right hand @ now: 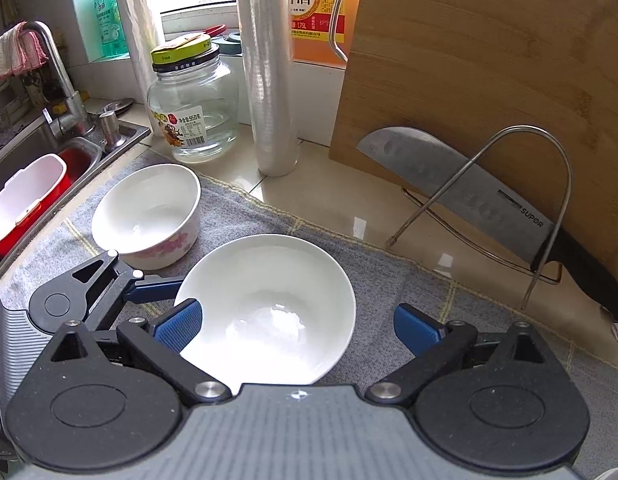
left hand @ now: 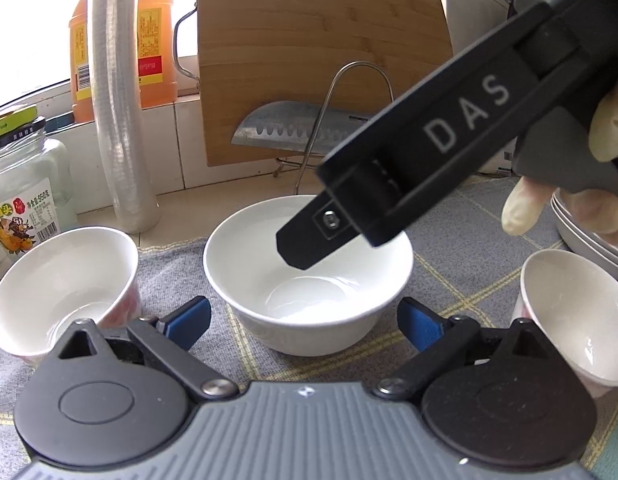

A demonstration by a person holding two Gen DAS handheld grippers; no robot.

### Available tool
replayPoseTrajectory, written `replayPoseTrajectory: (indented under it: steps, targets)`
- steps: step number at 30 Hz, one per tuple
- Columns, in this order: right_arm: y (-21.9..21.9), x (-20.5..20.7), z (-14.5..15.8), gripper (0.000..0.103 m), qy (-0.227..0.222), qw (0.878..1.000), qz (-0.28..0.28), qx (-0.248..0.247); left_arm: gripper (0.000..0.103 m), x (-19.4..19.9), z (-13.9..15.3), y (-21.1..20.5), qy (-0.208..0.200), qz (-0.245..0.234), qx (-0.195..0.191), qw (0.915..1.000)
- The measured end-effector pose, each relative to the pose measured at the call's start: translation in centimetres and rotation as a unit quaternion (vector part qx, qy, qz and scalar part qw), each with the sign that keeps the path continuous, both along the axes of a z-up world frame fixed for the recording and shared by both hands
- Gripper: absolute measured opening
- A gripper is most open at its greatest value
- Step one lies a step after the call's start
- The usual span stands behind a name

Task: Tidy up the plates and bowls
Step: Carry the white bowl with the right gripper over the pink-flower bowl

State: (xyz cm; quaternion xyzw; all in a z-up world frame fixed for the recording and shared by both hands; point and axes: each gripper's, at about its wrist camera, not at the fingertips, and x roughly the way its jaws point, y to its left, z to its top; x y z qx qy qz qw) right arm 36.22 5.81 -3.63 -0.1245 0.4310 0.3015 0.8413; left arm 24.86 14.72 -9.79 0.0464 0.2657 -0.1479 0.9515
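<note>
The plain white round ceramic bowl sits on the grey checked cloth over the surface, dead ahead between the left gripper's apart, empty jaws, while the right gripper, jaws likewise apart, hangs straddling its rim.

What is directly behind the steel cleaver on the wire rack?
The large bamboo cutting board stands upright behind the steel cleaver. The blade and the wire rack cover the board's lower edge.
</note>
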Motion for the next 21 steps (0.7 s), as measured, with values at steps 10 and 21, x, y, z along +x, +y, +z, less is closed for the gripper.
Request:
replayPoseTrajectory:
  steps: [10,21]
  targets:
    - [1.2,1.7,-1.1,0.1,0.028,0.999,0.017,0.003,0.098,0.4,0.1,0.1,0.0,-0.003,-0.007,1.0]
    - [1.5,2.1,-1.6,0.09,0.04,0.999,0.018,0.008,0.089,0.4,0.1,0.2,0.003,-0.007,-0.01,0.9999]
